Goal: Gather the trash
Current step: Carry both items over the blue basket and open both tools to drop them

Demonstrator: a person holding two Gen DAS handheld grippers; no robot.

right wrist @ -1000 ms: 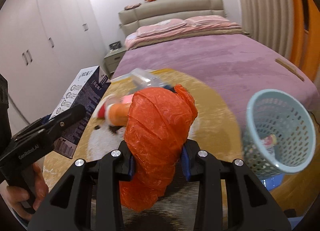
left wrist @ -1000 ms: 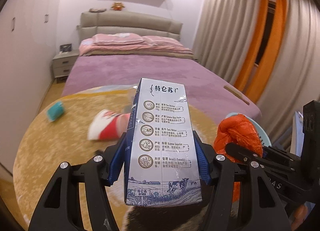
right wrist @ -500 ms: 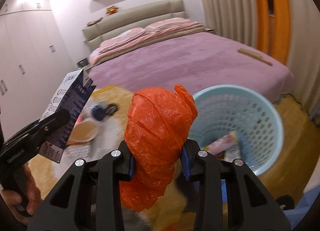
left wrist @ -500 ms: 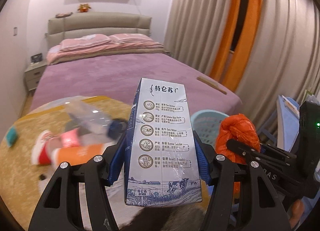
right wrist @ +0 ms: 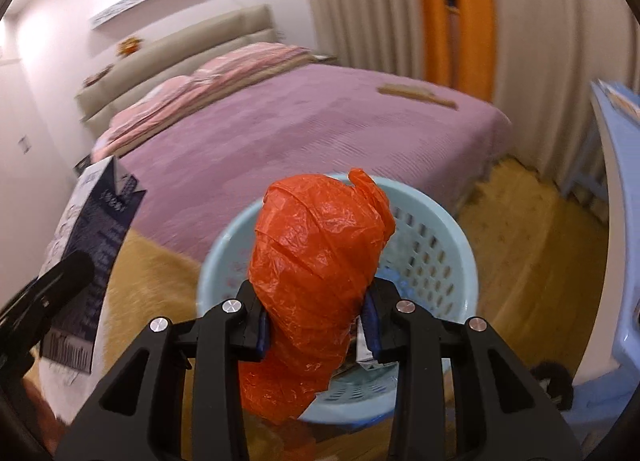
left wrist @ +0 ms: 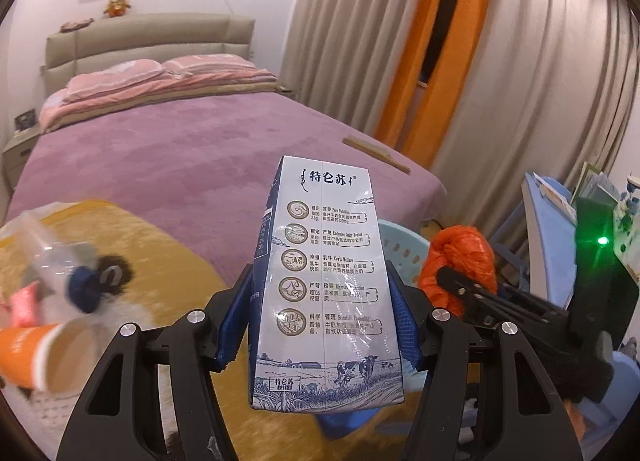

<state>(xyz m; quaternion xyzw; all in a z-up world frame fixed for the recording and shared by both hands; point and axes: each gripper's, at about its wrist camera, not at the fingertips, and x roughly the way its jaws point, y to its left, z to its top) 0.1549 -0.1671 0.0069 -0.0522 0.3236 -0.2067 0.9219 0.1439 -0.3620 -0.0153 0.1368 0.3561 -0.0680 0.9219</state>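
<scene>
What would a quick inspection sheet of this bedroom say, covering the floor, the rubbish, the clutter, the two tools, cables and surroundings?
Surface: yellow rug on a wooden floor, at the foot of the bed.
Job's things: milk carton and orange plastic bag, both held; pale blue basket beyond the bag, with some rubbish inside.
Clutter: clear bottle and orange paper cup lying on the rug, blurred.
Grippers: left tool shut on the carton; right tool shut on the bag.
Cables: nothing seen.
Surroundings: bed with purple cover, beige and orange curtains, blue chair.
</scene>
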